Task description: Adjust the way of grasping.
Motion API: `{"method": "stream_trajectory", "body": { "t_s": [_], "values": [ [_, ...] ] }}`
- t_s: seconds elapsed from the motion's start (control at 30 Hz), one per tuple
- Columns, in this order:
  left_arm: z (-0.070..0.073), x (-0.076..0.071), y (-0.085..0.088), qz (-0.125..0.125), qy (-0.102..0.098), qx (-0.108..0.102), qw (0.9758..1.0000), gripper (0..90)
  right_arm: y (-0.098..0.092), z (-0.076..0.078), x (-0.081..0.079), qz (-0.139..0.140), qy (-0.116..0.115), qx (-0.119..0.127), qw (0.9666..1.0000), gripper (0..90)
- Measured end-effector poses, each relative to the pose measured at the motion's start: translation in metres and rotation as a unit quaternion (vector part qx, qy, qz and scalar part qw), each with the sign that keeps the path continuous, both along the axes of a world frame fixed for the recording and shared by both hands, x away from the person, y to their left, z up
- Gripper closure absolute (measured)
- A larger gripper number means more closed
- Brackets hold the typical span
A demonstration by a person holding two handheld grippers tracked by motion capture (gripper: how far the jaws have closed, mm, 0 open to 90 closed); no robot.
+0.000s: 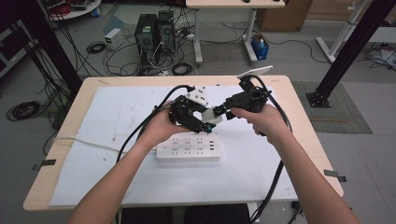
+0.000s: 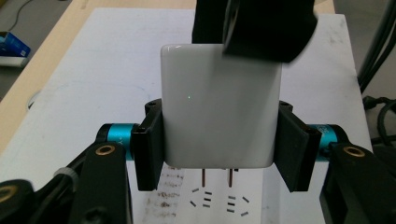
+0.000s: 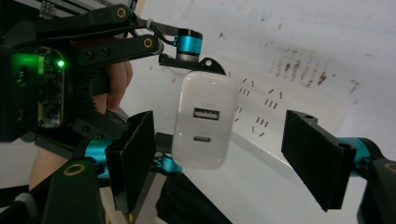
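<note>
A white USB charger (image 1: pixel 212 115) hangs over the white power strip (image 1: pixel 189 147), with my left gripper (image 1: pixel 205 122) shut on it. In the left gripper view both pads (image 2: pixel 148 149) press the charger's (image 2: pixel 219 116) sides, and its two prongs (image 2: pixel 217 177) point down at the strip's sockets (image 2: pixel 219 203). My right gripper (image 1: pixel 223 112) meets it from the right. In the right gripper view the charger (image 3: pixel 205 121) shows its two ports between the open jaws of my right gripper (image 3: pixel 219 158). A gap is left at each finger (image 3: pixel 317 158).
A white sheet (image 1: pixel 121 121) covers most of the wooden table (image 1: pixel 70 126). Black cables (image 1: pixel 140 128) trail from both grippers toward the front edge. Computer towers (image 1: pixel 154 32) and loose cables lie on the floor behind the table.
</note>
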State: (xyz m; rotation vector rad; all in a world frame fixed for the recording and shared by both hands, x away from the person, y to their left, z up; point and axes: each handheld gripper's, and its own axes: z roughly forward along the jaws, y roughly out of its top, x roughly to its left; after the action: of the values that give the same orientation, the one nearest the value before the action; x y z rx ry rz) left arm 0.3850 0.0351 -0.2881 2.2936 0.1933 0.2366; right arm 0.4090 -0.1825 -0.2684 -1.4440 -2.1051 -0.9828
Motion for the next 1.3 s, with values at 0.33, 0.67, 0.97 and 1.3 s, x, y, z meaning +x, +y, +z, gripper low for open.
{"method": "stream_trajectory", "body": {
  "t_s": [0.33,0.67,0.97,1.3],
  "values": [
    [0.001,-0.008,-0.008,-0.002,-0.055,0.014,0.9984,42.2,0.011,-0.012,0.005,0.02,0.019,0.029,0.9992,61.7],
    [-0.006,-0.007,0.01,0.06,-0.044,0.118,0.9902,17.8,-0.002,0.002,0.005,0.026,-0.035,-0.024,0.9988,62.3],
    [-0.017,0.002,0.072,0.148,0.049,0.252,0.955,16.7,0.002,0.027,-0.008,0.097,-0.122,-0.212,0.9648,62.2],
    [-0.035,0.012,0.127,0.222,0.107,0.302,0.9209,16.7,0.013,0.03,-0.011,0.166,-0.143,-0.266,0.9388,62.2]
  ]
}}
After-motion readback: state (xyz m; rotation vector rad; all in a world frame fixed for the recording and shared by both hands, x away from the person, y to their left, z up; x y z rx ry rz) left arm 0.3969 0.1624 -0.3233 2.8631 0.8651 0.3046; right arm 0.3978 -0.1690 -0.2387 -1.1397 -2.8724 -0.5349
